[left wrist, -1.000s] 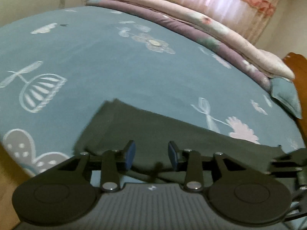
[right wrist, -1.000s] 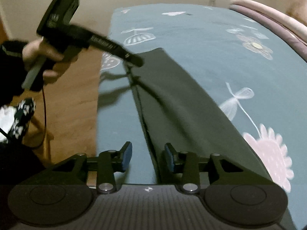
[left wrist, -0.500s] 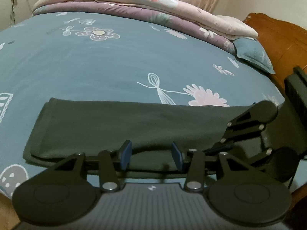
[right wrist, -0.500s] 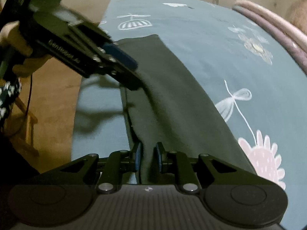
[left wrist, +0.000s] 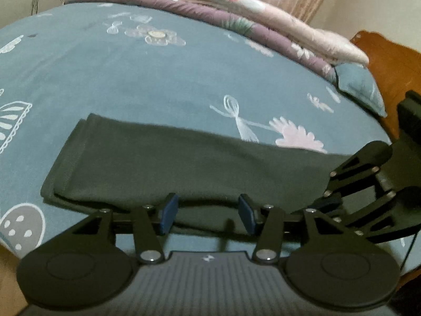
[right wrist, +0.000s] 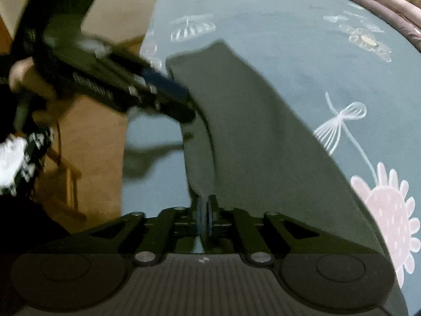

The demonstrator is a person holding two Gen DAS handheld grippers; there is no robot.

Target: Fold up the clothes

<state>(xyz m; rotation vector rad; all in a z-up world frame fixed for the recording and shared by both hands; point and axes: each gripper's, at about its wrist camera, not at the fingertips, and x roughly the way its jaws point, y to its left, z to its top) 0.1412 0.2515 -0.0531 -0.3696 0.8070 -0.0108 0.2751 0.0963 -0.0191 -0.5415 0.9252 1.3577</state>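
The right gripper has just been closing and now pinches the near edge of the dark green garment, folded into a long strip on the blue bedsheet. The left gripper has just been opening; its jaws stand apart, the near edge between them, ungripped. I judge a grasp for the next fold: the left must clamp first.

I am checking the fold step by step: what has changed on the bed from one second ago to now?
The right gripper has just been closing and now pinches the near edge of the dark green garment. The left gripper has just been opening, its pads apart at the same edge, gripping nothing. The garment stays flat on the blue bedsheet; the rolled quilts are unchanged.
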